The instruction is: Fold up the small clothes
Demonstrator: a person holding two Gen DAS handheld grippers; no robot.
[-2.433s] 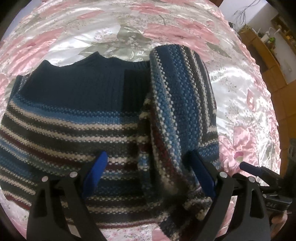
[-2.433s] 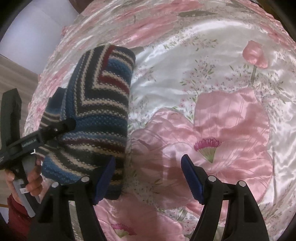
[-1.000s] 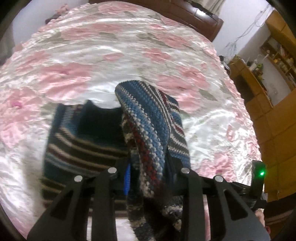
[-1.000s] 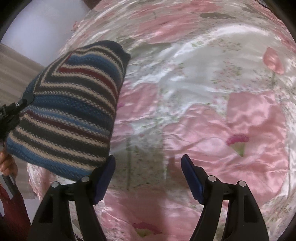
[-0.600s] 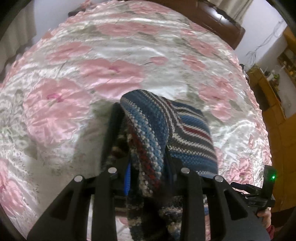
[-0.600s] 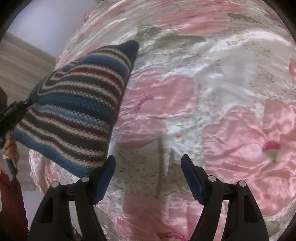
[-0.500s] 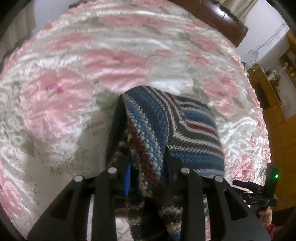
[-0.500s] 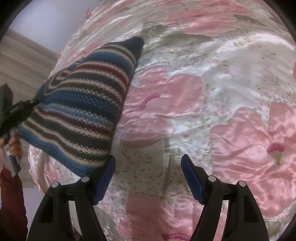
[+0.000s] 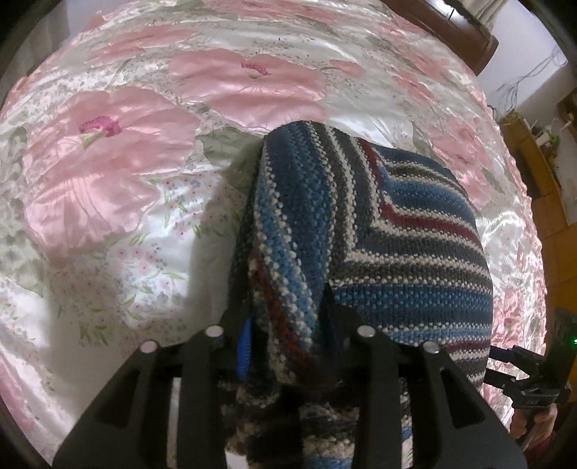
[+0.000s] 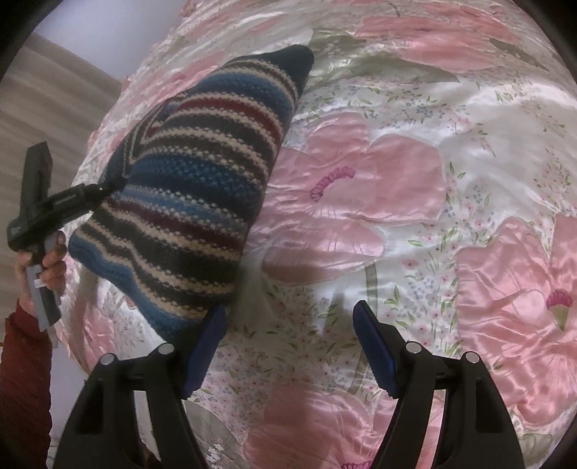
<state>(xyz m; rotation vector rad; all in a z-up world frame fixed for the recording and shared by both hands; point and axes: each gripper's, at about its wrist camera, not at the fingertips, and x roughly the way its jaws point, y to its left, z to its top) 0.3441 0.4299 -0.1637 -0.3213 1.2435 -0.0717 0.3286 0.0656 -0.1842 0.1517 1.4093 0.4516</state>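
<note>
A small knitted sweater [image 9: 396, 245] with blue, white, grey and red stripes hangs folded over, lifted above the bed. My left gripper [image 9: 288, 339] is shut on a thick bunch of it, and the cloth hides the pads. In the right wrist view the same sweater [image 10: 202, 194] hangs at the left, held up by the left gripper [image 10: 108, 187] in a hand. My right gripper [image 10: 288, 346] stands open over the bedspread; its left blue pad sits just beside the sweater's lower edge, with nothing between the pads.
A shiny white bedspread [image 10: 414, 173] with large pink flowers covers the bed. A dark wooden headboard [image 9: 461, 29] is at the far end, and wooden furniture [image 9: 541, 173] stands at the right. A red sleeve [image 10: 25, 378] is at the far left.
The left gripper shut on the sweater, lifted it off the bed and carried it leftward, so it now hangs folded. The right gripper stayed open beside it.
</note>
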